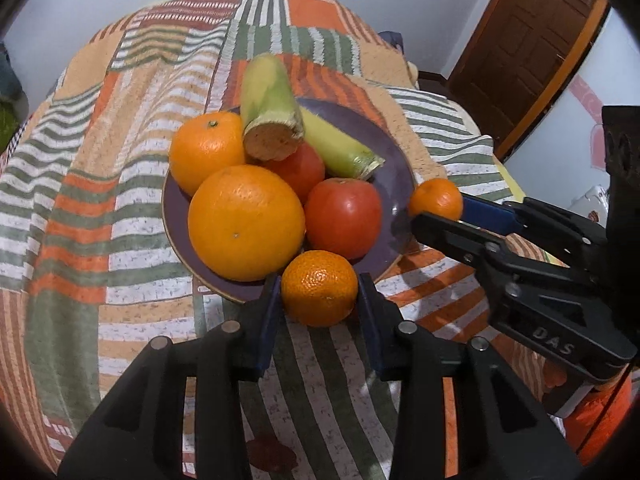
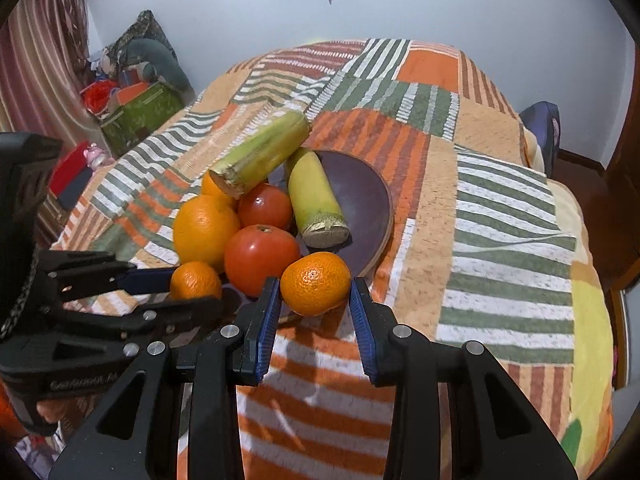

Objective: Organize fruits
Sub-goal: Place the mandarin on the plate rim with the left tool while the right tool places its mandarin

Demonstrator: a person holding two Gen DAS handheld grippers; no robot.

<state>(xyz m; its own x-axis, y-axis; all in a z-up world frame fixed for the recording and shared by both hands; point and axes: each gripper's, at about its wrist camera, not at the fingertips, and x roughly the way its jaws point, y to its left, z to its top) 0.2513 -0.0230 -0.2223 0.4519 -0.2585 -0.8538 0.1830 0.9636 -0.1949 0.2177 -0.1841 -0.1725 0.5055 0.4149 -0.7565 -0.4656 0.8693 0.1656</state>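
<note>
Left gripper: the left gripper (image 1: 319,296) is clamping a small mandarin (image 1: 319,288) between its blue pads, holding it at the 6 o'clock edge of the plate.
Right gripper: the right gripper (image 2: 314,292) is clamping a second mandarin (image 2: 315,283), blue pads pressing on both of its sides; in the left wrist view it is reaching in from 3 o'clock, its fruit sitting at the plate's right rim.
Plate: a dark purple plate (image 1: 394,160) is resting on the striped patchwork cover (image 1: 100,184) of a bed.
Large orange: the biggest orange (image 1: 246,222) is lying at the plate's 7 o'clock side, just beside the left gripper's mandarin.
Second orange: another orange (image 1: 206,152) is sitting at 10 o'clock on the plate, touching the large one.
Tomatoes: one tomato (image 1: 343,218) is lying at 5 o'clock on the plate; a second tomato (image 1: 298,168) is lying near the middle, partly hidden.
Corn: one husked corn cob (image 1: 270,112) is leaning over the fruit at 12 o'clock, cut end facing the camera; a second cob (image 1: 340,148) is lying at 2 o'clock.
Surroundings: a wooden door (image 1: 532,48) is standing at 2 o'clock in the left wrist view.
</note>
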